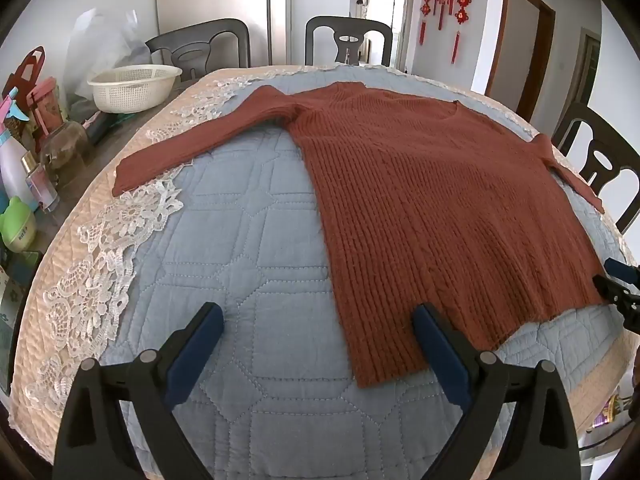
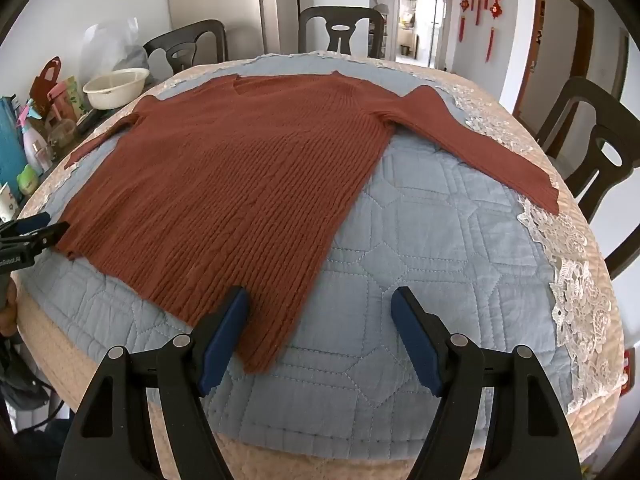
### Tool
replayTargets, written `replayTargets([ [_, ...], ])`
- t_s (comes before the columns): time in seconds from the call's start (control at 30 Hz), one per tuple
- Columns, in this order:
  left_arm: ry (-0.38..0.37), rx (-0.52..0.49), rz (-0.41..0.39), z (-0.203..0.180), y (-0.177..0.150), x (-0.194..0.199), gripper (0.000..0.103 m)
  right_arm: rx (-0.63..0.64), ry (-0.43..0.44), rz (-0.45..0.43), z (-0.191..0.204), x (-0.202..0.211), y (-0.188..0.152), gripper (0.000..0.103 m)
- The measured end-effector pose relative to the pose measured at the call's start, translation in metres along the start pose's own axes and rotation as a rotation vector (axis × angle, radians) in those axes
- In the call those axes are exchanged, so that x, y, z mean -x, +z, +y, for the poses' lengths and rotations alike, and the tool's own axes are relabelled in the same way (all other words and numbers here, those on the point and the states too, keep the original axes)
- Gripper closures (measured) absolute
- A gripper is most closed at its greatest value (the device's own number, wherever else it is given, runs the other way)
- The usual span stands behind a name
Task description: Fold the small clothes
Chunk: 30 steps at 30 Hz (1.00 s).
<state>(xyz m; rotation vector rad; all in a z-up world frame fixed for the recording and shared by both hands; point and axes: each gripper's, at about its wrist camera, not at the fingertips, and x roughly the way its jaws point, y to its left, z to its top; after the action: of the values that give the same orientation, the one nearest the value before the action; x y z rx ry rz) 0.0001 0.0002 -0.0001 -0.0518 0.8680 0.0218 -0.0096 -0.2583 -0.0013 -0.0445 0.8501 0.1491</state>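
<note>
A rust-brown ribbed knit sweater point(image 1: 432, 216) lies flat on a blue quilted cloth, both sleeves spread out to the sides. My left gripper point(image 1: 318, 316) hovers open over the near left corner of its hem, with nothing between the blue pads. In the right wrist view the same sweater point(image 2: 240, 184) fills the left half, and my right gripper point(image 2: 320, 302) stands open above the near right corner of the hem. Each gripper shows at the edge of the other's view: the right one point(image 1: 616, 280) and the left one point(image 2: 36, 228), both beside the hem.
The quilted cloth point(image 1: 248, 264) covers a table with white lace trim point(image 1: 120, 240) at its sides. A white plastic basket point(image 1: 134, 86), bottles point(image 1: 16, 168) and jars crowd the table's left end. Dark chairs point(image 1: 348, 40) stand around the table, one point(image 2: 596, 140) at the right.
</note>
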Motion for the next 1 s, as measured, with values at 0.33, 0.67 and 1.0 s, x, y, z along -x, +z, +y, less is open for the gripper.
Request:
replayTargets([
  [0.33,0.009,0.003,-0.006,-0.0035,0.0025,-0.0029,0.005,0.003,-0.003,-0.007,0.0043,0.0000,-0.0009,0.029],
  [0.67,0.001,0.007,-0.021,0.0007,-0.0012,0.0026,0.005,0.002,-0.001,-0.014,-0.0010,0.0000,-0.0008,0.029],
  [1.0,0.002,0.007,-0.023,0.0010,-0.0009,0.0032,0.005,0.004,-0.001,-0.016,-0.0013,0.0003,-0.0009,0.029],
])
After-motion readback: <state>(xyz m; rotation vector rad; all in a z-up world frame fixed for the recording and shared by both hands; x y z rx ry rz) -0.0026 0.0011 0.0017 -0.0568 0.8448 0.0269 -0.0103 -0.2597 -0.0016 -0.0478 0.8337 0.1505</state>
